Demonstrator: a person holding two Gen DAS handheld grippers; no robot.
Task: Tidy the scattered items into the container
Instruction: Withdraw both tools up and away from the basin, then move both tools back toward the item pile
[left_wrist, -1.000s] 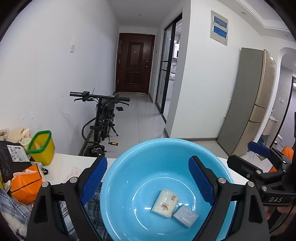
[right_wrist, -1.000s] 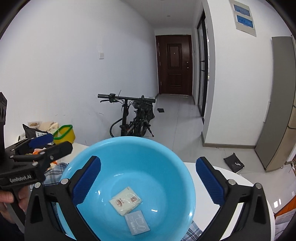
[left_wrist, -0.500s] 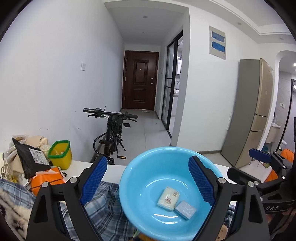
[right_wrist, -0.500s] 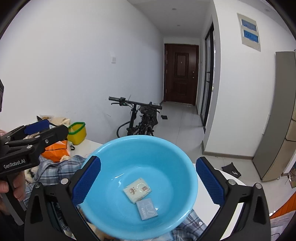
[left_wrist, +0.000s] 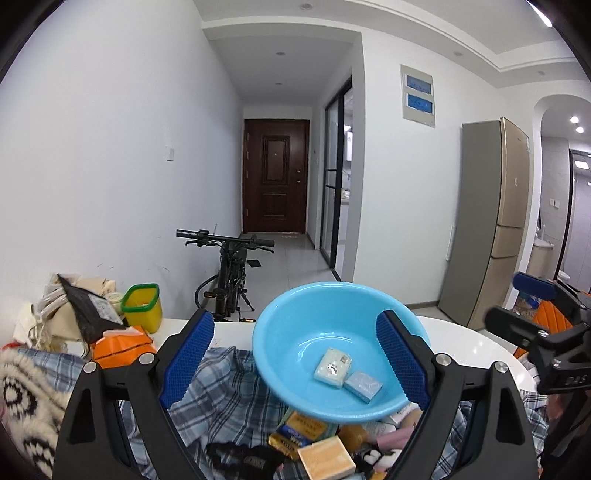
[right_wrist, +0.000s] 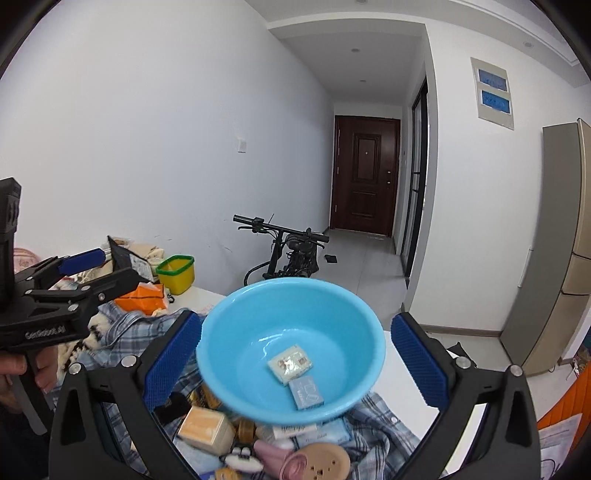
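Two small packets already lie in the blue bowl (left_wrist: 332, 354): a pale wrapped one (left_wrist: 332, 368) and a light blue one (left_wrist: 364, 386) beside it at 4 o'clock. The bowl sits on a checked cloth (left_wrist: 221, 384) over a white table (left_wrist: 476, 347), with the scattered items crowded against its near rim: a tan box (right_wrist: 205, 428), a gold-and-blue packet (left_wrist: 303, 430), a pink pouch (right_wrist: 273, 452) and a round tan disc (right_wrist: 321, 461). Both the left gripper (left_wrist: 295, 362) and the right gripper (right_wrist: 295, 365) stand with jaws wide apart and nothing between the pads. The next pick is best taken from the pile's edge, probably the tan box at 7 o'clock of the bowl in the right view, coming down squarely on its flat sides so it does not twist. The cloth's folds may snag a finger, and the neighbours are packed tight, though the bottom of each view is too distorted to say how tight. At 10 o'clock, well apart, stand an orange bag (left_wrist: 122, 349) and a yellow tub (left_wrist: 142, 308); a bicycle (left_wrist: 229, 280) leans beyond the table.
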